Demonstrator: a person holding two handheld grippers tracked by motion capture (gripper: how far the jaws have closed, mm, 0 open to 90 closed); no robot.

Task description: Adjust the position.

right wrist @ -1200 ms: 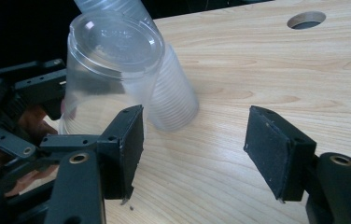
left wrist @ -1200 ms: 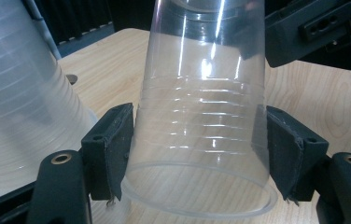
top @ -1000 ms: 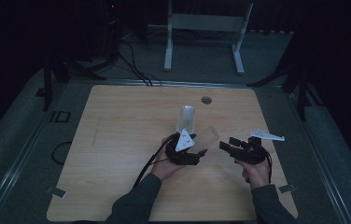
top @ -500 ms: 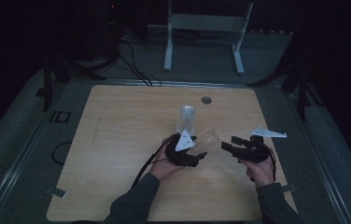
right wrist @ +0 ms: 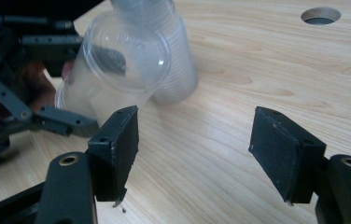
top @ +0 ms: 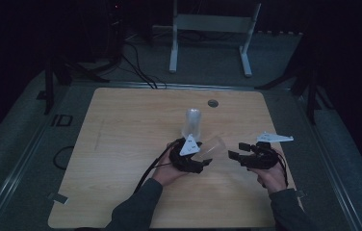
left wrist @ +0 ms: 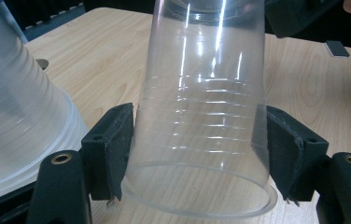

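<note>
Left gripper (top: 207,162) clamps a clear plastic cup (left wrist: 201,116) near its rim; in the left gripper view both pads press the cup wall, one on each side. In the high view the cup (top: 213,146) lies tipped on its side above the table (top: 121,144), base pointing toward the right gripper (top: 232,155), and sits between the two grippers, just right of centre and near the front edge.

Right gripper's jaws have just been opening. In the right gripper view they stand wide apart with bare wood between them, nothing held. The cup's base (right wrist: 122,56) faces this camera from just beyond the left pad, not touching it.

A stack of clear cups (top: 191,123) stands upside down on the table just behind the left gripper; in the left gripper view it shows at the left edge (left wrist: 15,107), close beside the held cup.

Round cable hole (top: 212,103) toward the far edge of the table. I see a hand (top: 167,173) under the left gripper and another (top: 273,175) under the right.
</note>
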